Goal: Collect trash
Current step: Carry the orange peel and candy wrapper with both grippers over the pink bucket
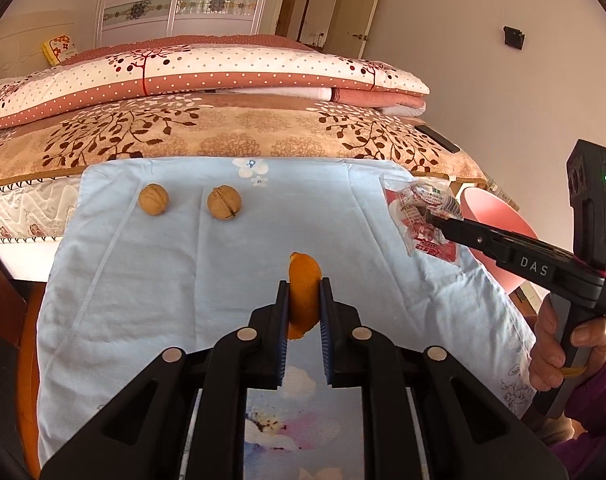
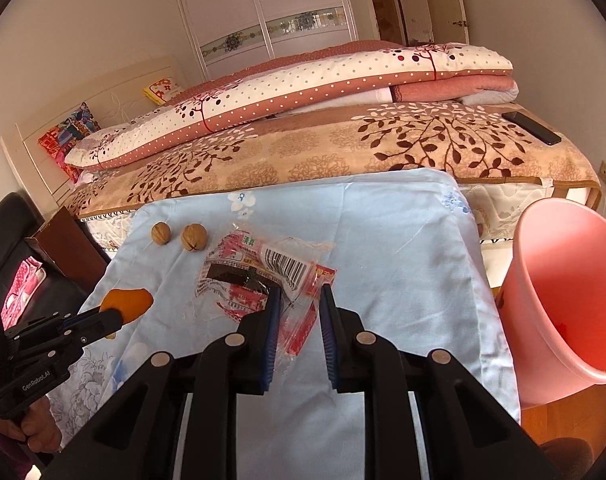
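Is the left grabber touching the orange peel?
Touching. In the left wrist view, the left gripper has its two fingers pressed against both sides of the orange peel, with no gap showing.

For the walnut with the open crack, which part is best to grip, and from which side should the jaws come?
Grip the cracked walnut across its round middle, coming from above, one jaw on each half-shell. The crack runs near vertically in the left wrist view, so squeezing across it probably presses the halves together. It lies free on the blue cloth, apart from the other walnut, leaving room on both sides.
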The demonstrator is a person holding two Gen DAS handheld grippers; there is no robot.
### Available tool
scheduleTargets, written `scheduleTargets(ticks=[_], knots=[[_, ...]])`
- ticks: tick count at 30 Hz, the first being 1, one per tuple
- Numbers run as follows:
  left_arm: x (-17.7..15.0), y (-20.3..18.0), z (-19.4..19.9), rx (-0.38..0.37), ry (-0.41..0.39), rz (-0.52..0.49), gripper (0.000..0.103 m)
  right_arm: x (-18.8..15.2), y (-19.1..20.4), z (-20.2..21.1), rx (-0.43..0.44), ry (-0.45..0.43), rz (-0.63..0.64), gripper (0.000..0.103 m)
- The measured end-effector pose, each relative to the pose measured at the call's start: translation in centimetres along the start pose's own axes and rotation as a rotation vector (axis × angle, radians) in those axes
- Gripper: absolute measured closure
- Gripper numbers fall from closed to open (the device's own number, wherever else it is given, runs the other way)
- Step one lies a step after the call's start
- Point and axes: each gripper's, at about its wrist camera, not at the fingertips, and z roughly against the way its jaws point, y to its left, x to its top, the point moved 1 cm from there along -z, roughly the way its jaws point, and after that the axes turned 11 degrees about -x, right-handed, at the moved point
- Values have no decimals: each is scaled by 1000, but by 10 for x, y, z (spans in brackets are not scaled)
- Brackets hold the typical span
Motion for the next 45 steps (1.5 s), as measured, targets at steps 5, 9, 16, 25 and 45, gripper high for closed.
scheduleTargets(ticks=[5,9,16,25,45], knots=[[0,-21,0,-18,-22,9,89,-12,-7,25,-31,-36,22,84],[-2,-39,-1,-33,-30,3,89,-21,-15,42,-50,-59,19,84],[2,-69,0,-61,-60,-17,89,-29,-30,65,-83,-92,-3,84],[11,-116,-8,-80,-87,-95,89,-34,-59,86,-135,-127,-57,84],[27,-190,-64,-127,-61,-143,89,-43,-143,107,-252,-142,-208,84]])
